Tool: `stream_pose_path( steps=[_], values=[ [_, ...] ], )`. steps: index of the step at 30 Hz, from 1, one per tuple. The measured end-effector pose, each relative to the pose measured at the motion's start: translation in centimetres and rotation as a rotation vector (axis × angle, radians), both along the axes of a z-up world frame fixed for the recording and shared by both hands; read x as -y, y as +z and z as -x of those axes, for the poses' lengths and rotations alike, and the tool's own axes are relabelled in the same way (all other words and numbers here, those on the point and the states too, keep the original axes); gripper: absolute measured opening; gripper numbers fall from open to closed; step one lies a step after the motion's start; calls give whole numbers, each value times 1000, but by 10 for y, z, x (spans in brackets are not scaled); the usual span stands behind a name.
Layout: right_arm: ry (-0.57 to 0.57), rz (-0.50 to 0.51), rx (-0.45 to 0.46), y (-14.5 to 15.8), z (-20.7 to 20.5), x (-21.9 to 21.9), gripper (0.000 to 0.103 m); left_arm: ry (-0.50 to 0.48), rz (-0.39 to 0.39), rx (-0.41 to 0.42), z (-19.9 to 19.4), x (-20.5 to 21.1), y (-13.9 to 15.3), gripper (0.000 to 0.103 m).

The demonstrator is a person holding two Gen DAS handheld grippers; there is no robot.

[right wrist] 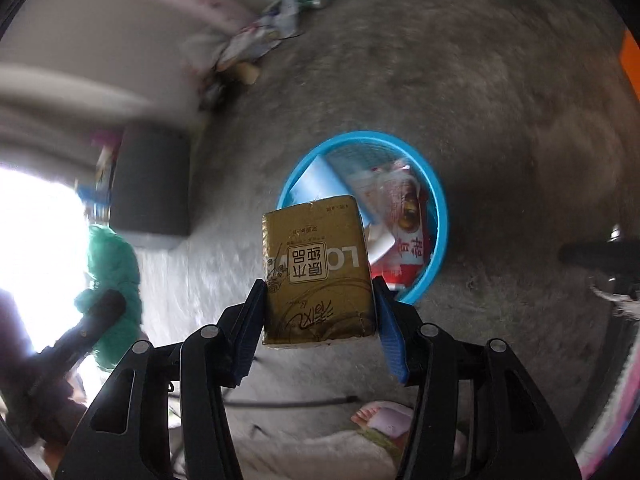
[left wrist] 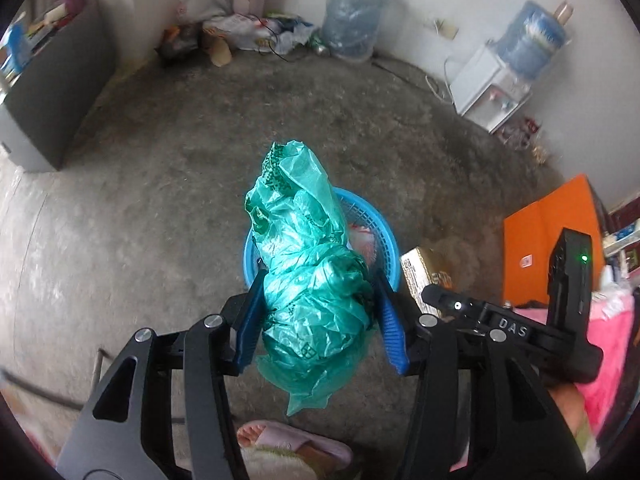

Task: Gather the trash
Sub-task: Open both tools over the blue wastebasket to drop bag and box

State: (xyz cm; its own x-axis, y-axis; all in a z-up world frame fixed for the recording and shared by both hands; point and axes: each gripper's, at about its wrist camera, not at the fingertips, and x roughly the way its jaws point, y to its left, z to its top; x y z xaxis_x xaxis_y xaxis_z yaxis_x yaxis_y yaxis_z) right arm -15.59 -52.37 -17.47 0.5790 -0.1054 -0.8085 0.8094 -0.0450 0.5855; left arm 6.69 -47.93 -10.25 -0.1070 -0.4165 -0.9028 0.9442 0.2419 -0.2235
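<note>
Two pairs of tongs are each carrying a piece of trash above a concrete floor (left wrist: 160, 184). Left tongs (left wrist: 318, 316) are squeezing a crumpled green plastic bag (left wrist: 308, 280) between their blue pads (left wrist: 250, 320); the bag is bulging up past the pads toward the far side and drooping below them toward the near side. Beyond the bag, a round blue basket (left wrist: 390, 240) is standing on the floor, its rim peeking out to the right. Right tongs (right wrist: 320, 312) are clamping a gold tissue pack (right wrist: 318, 268) by its left and right edges, the pack standing upright between the pads with its printing upside down. That pack is hovering just near and left of the same blue basket (right wrist: 440, 216), which is already holding a red-and-white wrapper (right wrist: 404, 216) and a pale blue item (right wrist: 320, 180). Both tools are pointing forward and downward at the floor, side by side. Near the bottom, a bare foot in a pink slipper (right wrist: 384, 418) is resting on the floor.
</note>
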Motion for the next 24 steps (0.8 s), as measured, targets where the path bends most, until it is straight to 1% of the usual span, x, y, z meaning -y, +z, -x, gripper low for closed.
stream_pose_path(
  steps=[1, 2, 3, 5, 7, 10, 15, 19, 22, 24],
  values=[
    [-23, -11, 6, -11, 0, 6, 54, -2, -11, -7, 1, 8, -10, 58],
    [-42, -23, 4, -26, -2, 12, 55, 0, -21, -10, 1, 15, -19, 71],
    [-53, -37, -7, -40, -5, 18, 60, 10, -31, -7, 0, 22, -28, 74],
    [-81, -82, -33, -73, -6, 27, 62, 25, -46, -11, 0, 29, -39, 74],
    [-118, -124, -65, -96, -1, 31, 62, 52, -60, -26, -3, 30, -46, 74],
    [-151, -137, -52, -107, 5, 30, 62, 62, -27, -58, -8, 28, -40, 74],
    [-138, -80, -65, -94, 7, 31, 62, 66, 41, -45, -14, 18, -15, 74],
    [-124, -17, -68, -71, 4, 32, 62, 95, 115, -31, -22, -2, 19, 74],
    [-85, 63, -73, -41, -4, 26, 62, 117, 173, -22, -27, -27, 48, 74],
    [-40, 133, -76, -16, -14, 19, 62, 128, 213, -7, -28, -49, 67, 74]
  ],
)
